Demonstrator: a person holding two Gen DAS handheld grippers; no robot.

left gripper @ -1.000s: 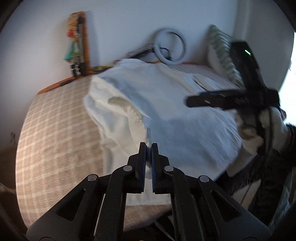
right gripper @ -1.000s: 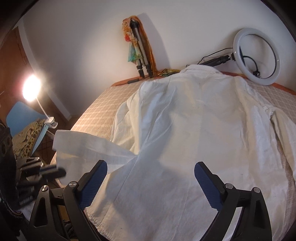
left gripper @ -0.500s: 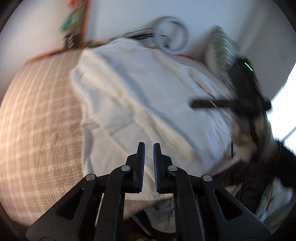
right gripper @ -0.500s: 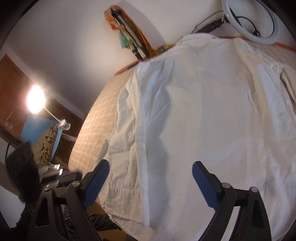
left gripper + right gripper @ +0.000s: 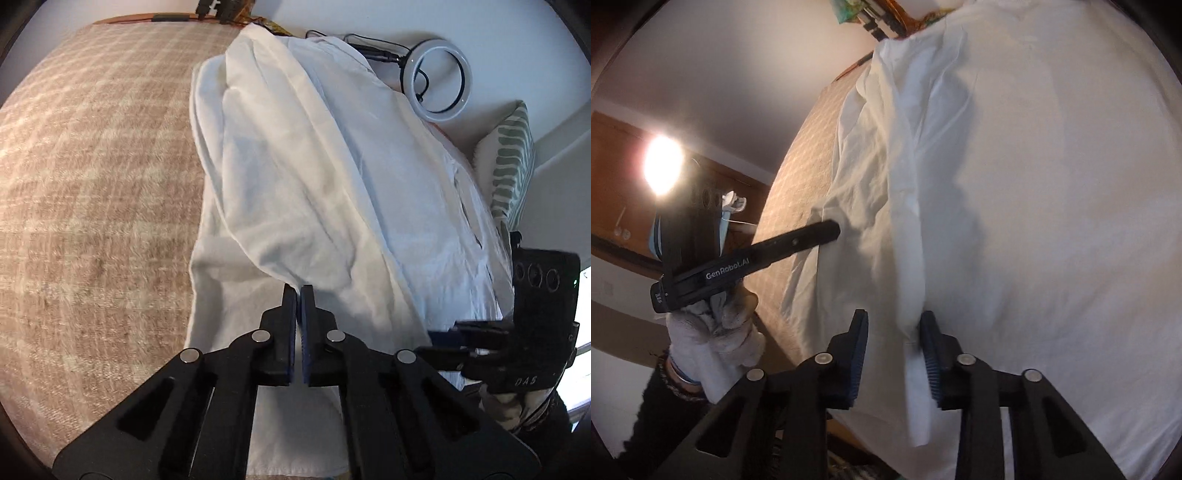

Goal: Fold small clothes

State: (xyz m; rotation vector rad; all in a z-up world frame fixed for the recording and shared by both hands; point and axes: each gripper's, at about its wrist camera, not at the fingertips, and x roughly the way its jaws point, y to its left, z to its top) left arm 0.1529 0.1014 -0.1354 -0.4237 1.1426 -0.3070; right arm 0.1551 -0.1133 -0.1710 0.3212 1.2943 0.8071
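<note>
The left gripper (image 5: pixel 298 291) is pressed together on a pulled-up tip of the white shirt (image 5: pixel 314 155), low in the centre of its frame. The right gripper (image 5: pixel 893 325) has just been closing around a raised ridge of the hem, with only the right pad touching the cloth. The shirt lies spread on the checked bedcover (image 5: pixel 92 184). Both near corners seem almost ready for a fold.

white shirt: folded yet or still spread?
Partly folded: the white shirt lies across the bed with one side flap turned over onto its body.
</note>
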